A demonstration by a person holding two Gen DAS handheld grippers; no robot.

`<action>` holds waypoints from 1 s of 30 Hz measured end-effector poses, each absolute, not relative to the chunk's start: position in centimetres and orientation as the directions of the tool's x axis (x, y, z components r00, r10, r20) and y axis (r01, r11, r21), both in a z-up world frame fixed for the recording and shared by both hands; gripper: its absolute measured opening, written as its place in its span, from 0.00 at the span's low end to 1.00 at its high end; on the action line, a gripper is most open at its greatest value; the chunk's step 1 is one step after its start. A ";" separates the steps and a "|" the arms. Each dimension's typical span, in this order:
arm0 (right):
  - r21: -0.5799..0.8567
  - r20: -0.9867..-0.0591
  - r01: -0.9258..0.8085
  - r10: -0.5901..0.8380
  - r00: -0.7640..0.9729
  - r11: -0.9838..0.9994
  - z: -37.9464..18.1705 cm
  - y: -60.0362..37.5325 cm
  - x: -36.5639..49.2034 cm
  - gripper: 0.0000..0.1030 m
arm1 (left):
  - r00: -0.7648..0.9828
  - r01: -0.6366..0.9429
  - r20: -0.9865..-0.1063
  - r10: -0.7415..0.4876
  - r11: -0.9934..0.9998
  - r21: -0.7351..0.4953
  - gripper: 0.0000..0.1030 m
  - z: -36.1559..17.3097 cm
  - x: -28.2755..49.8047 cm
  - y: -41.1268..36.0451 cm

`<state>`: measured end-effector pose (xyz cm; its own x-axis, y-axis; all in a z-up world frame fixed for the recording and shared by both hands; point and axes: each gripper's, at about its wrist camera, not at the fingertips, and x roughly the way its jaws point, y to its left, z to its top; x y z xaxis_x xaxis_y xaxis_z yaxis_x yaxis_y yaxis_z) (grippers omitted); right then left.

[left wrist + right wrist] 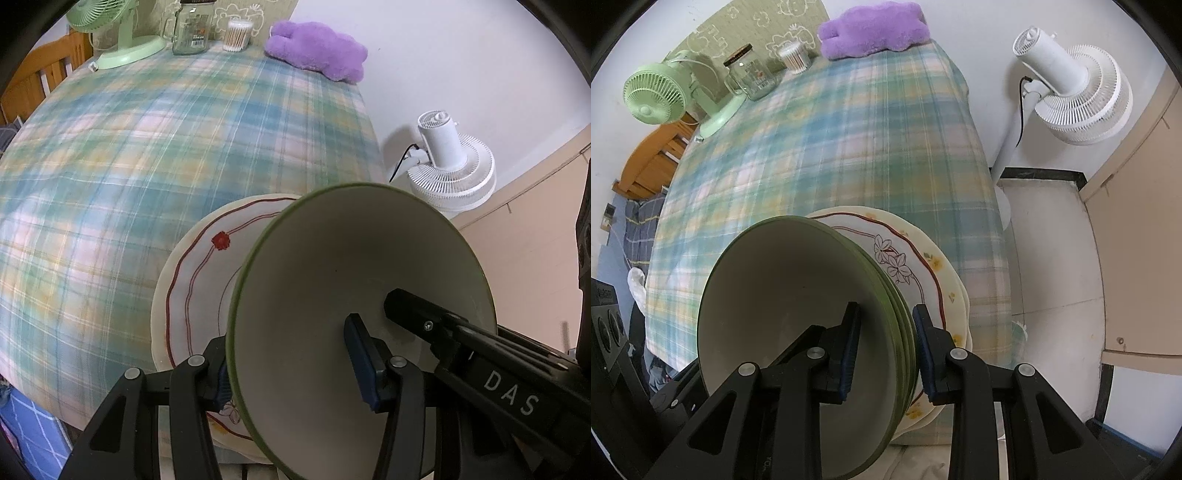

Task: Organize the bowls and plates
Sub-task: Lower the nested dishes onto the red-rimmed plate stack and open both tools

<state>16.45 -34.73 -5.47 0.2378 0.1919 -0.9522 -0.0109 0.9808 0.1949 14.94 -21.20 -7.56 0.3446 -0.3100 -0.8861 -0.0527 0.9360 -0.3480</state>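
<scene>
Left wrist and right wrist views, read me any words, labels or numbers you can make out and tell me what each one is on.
"DAS": white letters on the right gripper body, seen in the left wrist view.
Glass jar: printed label, too small and blurred to read.
Right wrist view: nothing else is readable.

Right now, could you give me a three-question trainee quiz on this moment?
1. True or false: both grippers grip the bowl stack.
2. What lies under the bowls? A) plates B) tray C) towel
3. Fill in: the purple plush lies at the table's far ____.

Key: 1 true: left gripper and right gripper each pinch the rim on opposite sides. 2 A, the plates. 3 end.
</scene>
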 end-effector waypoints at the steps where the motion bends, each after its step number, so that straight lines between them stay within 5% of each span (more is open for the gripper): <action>1: 0.195 -0.953 -0.011 0.193 0.233 0.981 -5.7 -34.7 16.6 0.31 | 0.339 -0.055 -0.889 -0.308 0.937 -0.345 0.50 -7.7 15.0 -21.1; 18: 0.231 -0.945 -0.006 0.226 0.236 0.973 -6.3 -34.4 17.5 0.33 | 0.350 -0.038 -0.900 -0.260 0.956 -0.290 0.50 -7.7 15.9 -20.8; 24: 0.261 -0.937 0.011 0.251 0.243 0.965 -6.8 -35.1 16.9 0.36 | 0.368 -0.035 -0.903 -0.222 0.967 -0.252 0.56 -7.6 15.2 -21.2; 30: 0.246 -0.940 0.037 0.230 0.252 0.968 -7.0 -35.8 15.9 0.46 | 0.359 -0.054 -0.916 -0.180 0.975 -0.213 0.73 -7.8 14.3 -20.9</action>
<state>15.94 -35.78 -7.01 0.2525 0.2295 -0.9400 0.0366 0.9685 0.2463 14.35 -20.93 -7.82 0.3593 -0.1804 -0.9156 -0.0538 0.9755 -0.2133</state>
